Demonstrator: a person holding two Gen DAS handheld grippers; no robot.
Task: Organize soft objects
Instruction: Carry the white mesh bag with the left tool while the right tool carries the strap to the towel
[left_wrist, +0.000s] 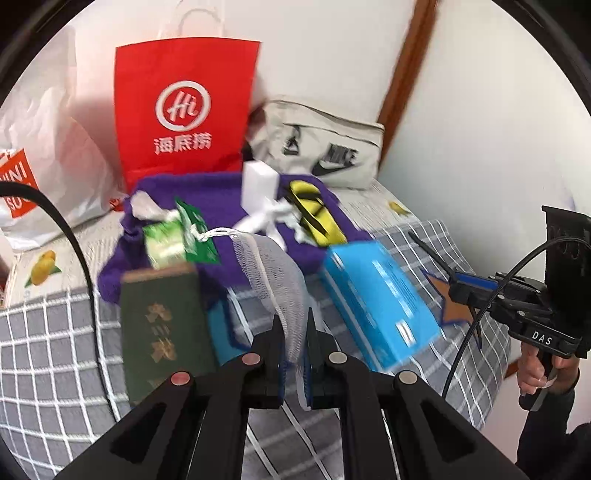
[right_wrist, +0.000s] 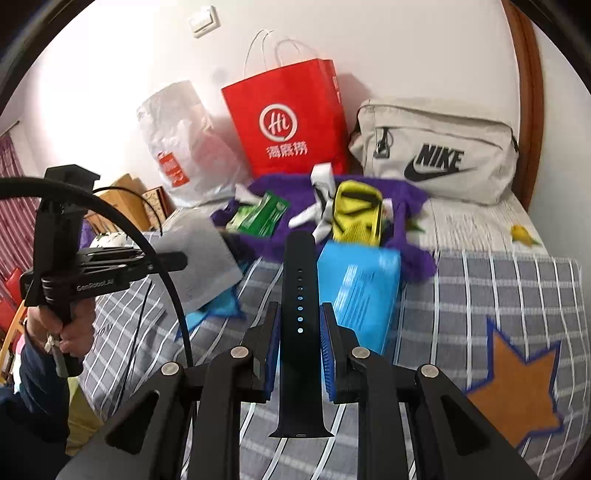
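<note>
i am looking down over a bed with a grey checked blanket (right_wrist: 498, 280). my left gripper (left_wrist: 293, 325) is pinching a white mesh net (left_wrist: 273, 266) between nearly closed jaws, the net trailing up toward twelve o'clock. my right gripper (right_wrist: 298, 321) is clamping a dark watch strap (right_wrist: 300, 295) that is standing upright between its pads. at twelve o'clock beyond them, a purple fuzzy cloth (right_wrist: 295, 236) is lying under clutter, with a blue box (right_wrist: 362, 291) at one o'clock. a red paper bag (right_wrist: 291, 122) is standing against the wall.
</note>
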